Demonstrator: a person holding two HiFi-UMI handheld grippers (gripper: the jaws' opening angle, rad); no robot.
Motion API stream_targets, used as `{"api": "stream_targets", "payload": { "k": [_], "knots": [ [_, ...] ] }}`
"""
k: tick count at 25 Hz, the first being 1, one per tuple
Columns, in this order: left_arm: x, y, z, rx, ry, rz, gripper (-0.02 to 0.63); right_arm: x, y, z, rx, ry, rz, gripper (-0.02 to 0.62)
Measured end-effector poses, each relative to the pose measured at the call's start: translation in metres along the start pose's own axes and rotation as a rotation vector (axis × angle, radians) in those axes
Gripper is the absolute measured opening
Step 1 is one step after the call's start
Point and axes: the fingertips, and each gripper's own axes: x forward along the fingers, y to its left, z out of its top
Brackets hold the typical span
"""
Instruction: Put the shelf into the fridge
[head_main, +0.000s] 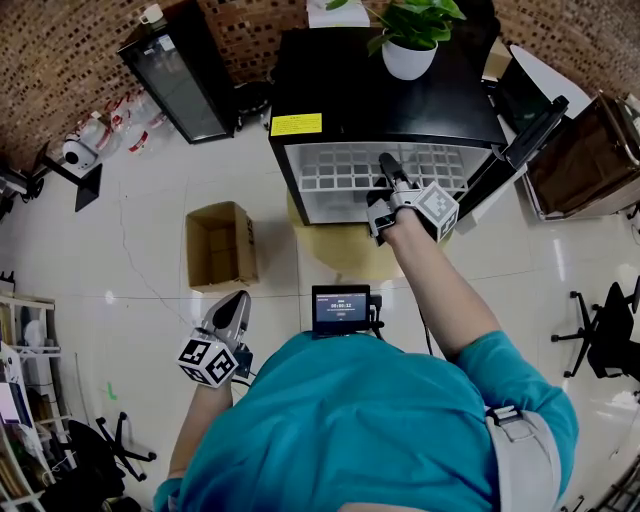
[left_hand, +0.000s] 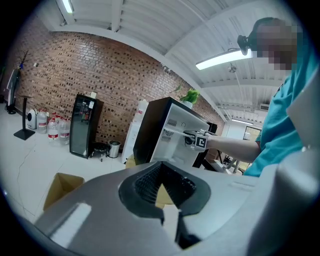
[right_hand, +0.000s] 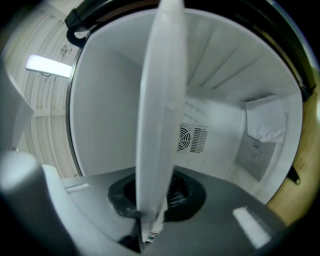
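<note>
The white grid shelf (head_main: 340, 170) lies flat in the mouth of the black mini fridge (head_main: 380, 90), part of it sticking out the front. My right gripper (head_main: 386, 162) reaches over it at the shelf's right half and is shut on the shelf. In the right gripper view the shelf (right_hand: 160, 100) appears edge-on between the jaws of the right gripper (right_hand: 147, 220), with the white fridge interior (right_hand: 100, 115) and its rear fan grille behind. My left gripper (head_main: 237, 300) hangs low at the left, far from the fridge, shut and holding nothing. From the left gripper view the fridge (left_hand: 165, 135) stands ahead.
The fridge door (head_main: 520, 150) stands open to the right. An open cardboard box (head_main: 220, 245) sits on the floor left of the fridge. A potted plant (head_main: 408, 55) stands on the fridge top. A dark glass-door cabinet (head_main: 180, 70) is at the back left, a small screen (head_main: 341, 308) in front of me.
</note>
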Motion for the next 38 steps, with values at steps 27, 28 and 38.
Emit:
{"api": "stream_targets", "payload": {
  "k": [27, 28, 38],
  "knots": [
    [0.003, 0.002, -0.010, 0.003, 0.020, -0.004, 0.002, 0.022, 0.009, 0.003, -0.492, 0.044, 0.033, 0.132],
    [0.003, 0.002, -0.010, 0.003, 0.020, -0.002, 0.002, 0.024, 0.008, 0.004, -0.492, 0.043, 0.033, 0.132],
    [-0.004, 0.007, -0.009, -0.001, 0.015, 0.020, 0.002, 0.054, -0.001, 0.018, -0.494, 0.043, 0.023, 0.137]
  ]
}}
